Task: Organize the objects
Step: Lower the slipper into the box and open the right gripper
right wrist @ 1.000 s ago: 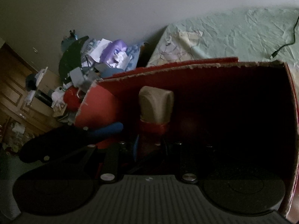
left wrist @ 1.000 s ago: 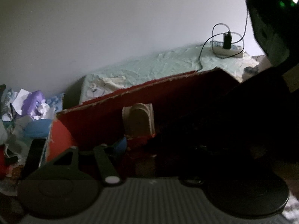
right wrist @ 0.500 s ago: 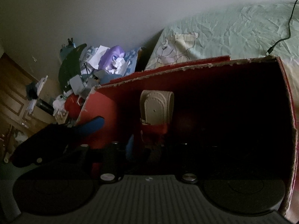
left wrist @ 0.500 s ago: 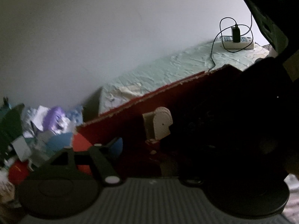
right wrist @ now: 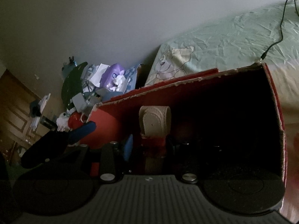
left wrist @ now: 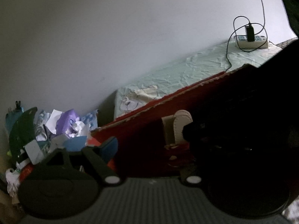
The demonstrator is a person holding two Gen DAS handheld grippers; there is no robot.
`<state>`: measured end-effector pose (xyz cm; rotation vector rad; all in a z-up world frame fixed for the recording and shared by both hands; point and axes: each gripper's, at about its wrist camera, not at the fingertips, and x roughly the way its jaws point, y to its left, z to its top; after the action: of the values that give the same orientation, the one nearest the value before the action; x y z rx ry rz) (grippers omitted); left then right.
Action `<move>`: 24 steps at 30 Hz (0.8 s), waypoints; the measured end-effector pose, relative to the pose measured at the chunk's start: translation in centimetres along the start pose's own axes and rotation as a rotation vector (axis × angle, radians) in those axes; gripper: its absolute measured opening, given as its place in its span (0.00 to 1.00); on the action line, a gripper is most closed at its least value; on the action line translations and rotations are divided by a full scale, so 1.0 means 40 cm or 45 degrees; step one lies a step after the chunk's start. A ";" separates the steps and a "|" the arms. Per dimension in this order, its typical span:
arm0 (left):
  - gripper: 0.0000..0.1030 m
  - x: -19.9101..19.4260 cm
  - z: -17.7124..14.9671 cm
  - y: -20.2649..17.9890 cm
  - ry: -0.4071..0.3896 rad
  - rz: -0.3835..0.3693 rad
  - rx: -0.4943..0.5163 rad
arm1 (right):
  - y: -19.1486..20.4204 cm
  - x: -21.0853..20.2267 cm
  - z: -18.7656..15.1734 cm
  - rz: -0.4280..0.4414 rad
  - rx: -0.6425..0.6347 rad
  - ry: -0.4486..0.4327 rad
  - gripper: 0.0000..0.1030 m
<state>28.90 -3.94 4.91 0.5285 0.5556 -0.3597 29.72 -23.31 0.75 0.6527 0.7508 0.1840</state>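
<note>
Inside the red cardboard box, both claws reach toward a beige leather strap.

At the right claw, the jaws stand apart around the red-wrapped lower end of the looped beige leather strap, which stands upright against the box's back wall; whether the pads press it I cannot tell, for the box's depth is nearly black. That upright lean probably keeps the strap reachable from the open side. Beside it the left claw shows one blue-tipped finger outside the box's left wall, spread wide and holding nothing visible; its other finger is lost in shadow. Beyond lie a crumpled pale-green bedsheet carrying a white power strip with a black cable, and a heap of papers and a purple tissue pack. Whatever else the box contains is too dark to make out.
</note>
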 end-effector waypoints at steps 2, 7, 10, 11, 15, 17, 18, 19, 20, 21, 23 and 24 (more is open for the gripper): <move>0.86 0.007 0.000 0.001 0.006 0.028 0.007 | 0.000 -0.003 -0.001 -0.001 0.002 -0.014 0.41; 0.86 0.030 -0.013 0.052 0.035 -0.017 -0.082 | -0.001 -0.012 -0.007 0.002 -0.012 -0.052 0.39; 0.86 0.035 -0.014 0.069 0.050 -0.031 -0.148 | -0.009 -0.015 -0.006 -0.025 0.030 -0.078 0.39; 0.87 0.035 -0.016 0.067 0.052 -0.014 -0.155 | -0.012 -0.016 -0.006 -0.035 0.042 -0.087 0.39; 0.89 0.039 -0.017 0.078 0.082 0.030 -0.229 | -0.017 -0.019 -0.008 -0.073 0.067 -0.100 0.39; 0.89 0.045 -0.018 0.092 0.094 0.045 -0.275 | -0.021 -0.016 -0.006 -0.096 0.088 -0.090 0.39; 0.89 0.043 -0.019 0.095 0.092 0.051 -0.291 | -0.024 -0.010 -0.002 -0.107 0.104 -0.065 0.39; 0.89 0.041 -0.021 0.097 0.086 0.059 -0.307 | -0.026 -0.002 0.002 -0.111 0.112 -0.029 0.39; 0.89 0.039 -0.023 0.098 0.081 0.070 -0.315 | -0.026 0.006 0.006 -0.117 0.113 0.006 0.40; 0.89 0.037 -0.025 0.097 0.076 0.080 -0.315 | -0.021 0.012 0.009 -0.142 0.104 0.033 0.41; 0.89 0.034 -0.025 0.089 0.065 0.112 -0.298 | 0.002 0.024 0.015 -0.214 0.039 0.076 0.47; 0.89 0.034 -0.025 0.085 0.062 0.126 -0.288 | 0.020 0.034 0.018 -0.253 -0.018 0.103 0.51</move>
<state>31.12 -0.86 4.67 0.3457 0.6060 -0.1875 31.25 -22.50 0.87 0.5561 0.8866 0.0334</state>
